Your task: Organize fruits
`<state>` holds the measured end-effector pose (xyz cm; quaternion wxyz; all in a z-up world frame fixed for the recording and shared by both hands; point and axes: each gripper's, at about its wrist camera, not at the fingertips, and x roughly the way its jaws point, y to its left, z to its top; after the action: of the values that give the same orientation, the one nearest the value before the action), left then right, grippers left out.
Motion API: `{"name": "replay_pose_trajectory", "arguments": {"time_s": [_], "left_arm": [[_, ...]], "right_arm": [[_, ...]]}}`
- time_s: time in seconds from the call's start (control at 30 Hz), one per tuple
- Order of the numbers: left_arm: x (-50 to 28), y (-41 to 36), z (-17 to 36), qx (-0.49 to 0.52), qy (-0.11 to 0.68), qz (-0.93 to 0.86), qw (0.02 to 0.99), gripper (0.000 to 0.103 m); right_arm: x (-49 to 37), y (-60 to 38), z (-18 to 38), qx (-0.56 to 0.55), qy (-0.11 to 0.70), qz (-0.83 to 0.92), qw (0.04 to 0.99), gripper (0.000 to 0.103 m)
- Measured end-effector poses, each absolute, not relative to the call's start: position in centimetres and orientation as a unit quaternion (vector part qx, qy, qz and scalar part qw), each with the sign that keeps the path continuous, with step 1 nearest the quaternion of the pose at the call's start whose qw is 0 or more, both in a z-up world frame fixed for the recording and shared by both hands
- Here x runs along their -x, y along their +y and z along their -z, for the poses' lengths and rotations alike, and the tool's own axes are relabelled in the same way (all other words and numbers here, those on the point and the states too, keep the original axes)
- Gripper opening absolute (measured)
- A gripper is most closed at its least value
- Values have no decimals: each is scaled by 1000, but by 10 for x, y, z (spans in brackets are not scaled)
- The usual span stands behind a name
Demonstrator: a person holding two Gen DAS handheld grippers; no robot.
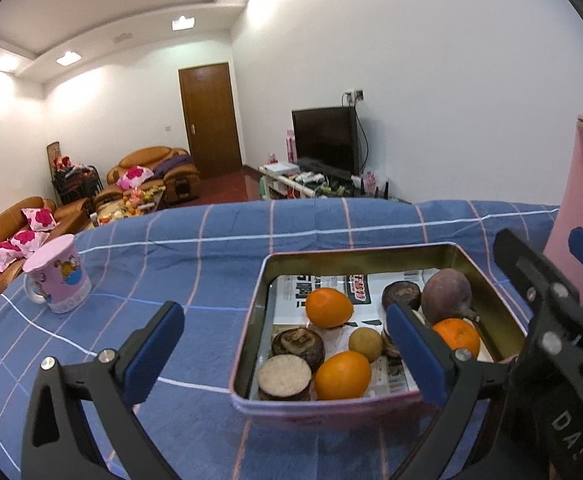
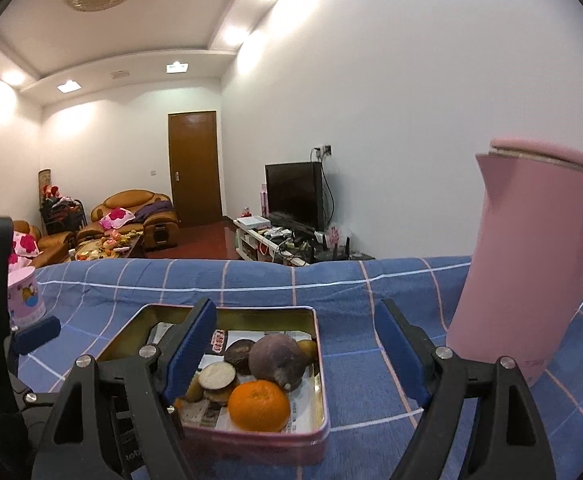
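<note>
Blue checked cloth (image 1: pixel 195 248) covers table, sofas (image 1: pixel 151 172) beyond

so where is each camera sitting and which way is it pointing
Left wrist: on the left gripper, looking forward and slightly down over the blue checked cloth at the fruit tin and pink mug; its open fingers show, and the right gripper at the right edge.
Right wrist: on the right gripper, facing likewise, with the tin lower left and pink jug right; its fingers show.
Shared: tin, fruit, cloth, mug, jug, room behind.
</note>
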<state>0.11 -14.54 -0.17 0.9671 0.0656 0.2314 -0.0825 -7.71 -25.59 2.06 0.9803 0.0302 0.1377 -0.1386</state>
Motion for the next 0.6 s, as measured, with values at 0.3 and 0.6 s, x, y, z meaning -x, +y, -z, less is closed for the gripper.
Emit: {"name": "replay_pose_trajectory", "arguments": {"time_s": [0.3,0.6], "left_arm": [[27,-125,-6,-46,193,81,977,103],[39,-119,-9,-39,177,86,980,103]], "right_arm": [[110,-246,-24,-39,115,140,983,83],[126,-243,-27,-43,88,148,984,83]]}}
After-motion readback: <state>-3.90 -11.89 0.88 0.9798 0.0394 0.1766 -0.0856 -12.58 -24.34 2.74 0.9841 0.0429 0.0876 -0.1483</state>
